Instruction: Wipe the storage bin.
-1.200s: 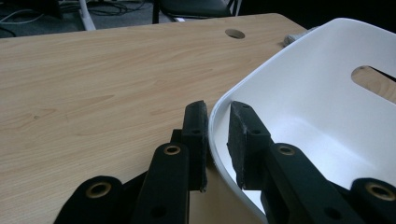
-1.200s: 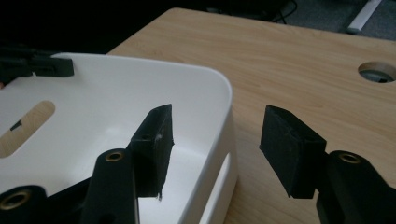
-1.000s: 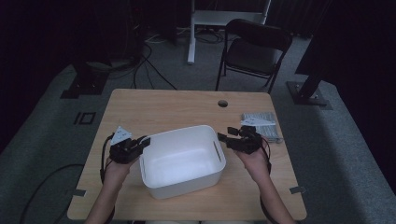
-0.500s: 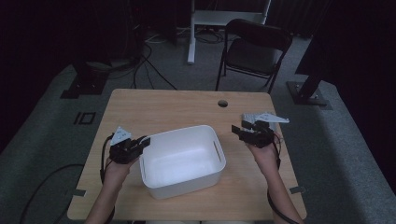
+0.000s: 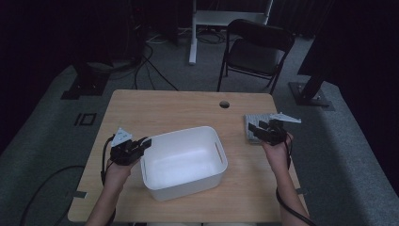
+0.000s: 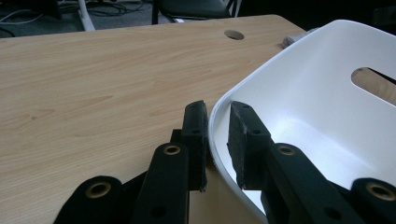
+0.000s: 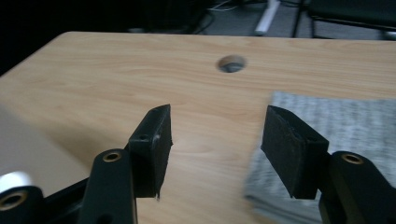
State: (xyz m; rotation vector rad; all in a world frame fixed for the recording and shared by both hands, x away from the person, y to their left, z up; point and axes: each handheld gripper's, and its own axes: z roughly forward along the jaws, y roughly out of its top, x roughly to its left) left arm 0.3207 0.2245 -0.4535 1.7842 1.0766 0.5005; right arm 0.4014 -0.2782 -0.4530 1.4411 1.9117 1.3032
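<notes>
A white plastic bin [image 5: 183, 162] sits at the centre of the wooden table [image 5: 179, 106] in the high view, its long side angled slightly, with a slot handle cut into its right wall. The left gripper [image 5: 141, 146] is at the bin's left edge; in the left gripper view its two black jaws straddle the white rim [image 6: 218, 126] — one pad outside the wall, one inside — and are closed on it.

At the right of the high view, well apart from the bin, the right gripper [image 5: 256, 128] hangs over a folded grey cloth [image 5: 255, 123] that lies near the table's right edge. In the right gripper view the jaws stand apart with nothing between them; the cloth [image 7: 345, 126] fills the lower right of that frame, under and beyond the right-hand jaw, while bare wood shows between the pads. The picture there is somewhat blurred.

A round cable hole [image 5: 224, 104] lies in the tabletop above the bin, between it and the far edge. Beyond the table, at the top of the high view, a black folding chair [image 5: 256, 52] stands on the grey carpet — beside it a white stand leg [image 5: 192, 35] and loose cables [image 5: 155, 61] at upper left. Nothing lies between the cloth and the bin.
</notes>
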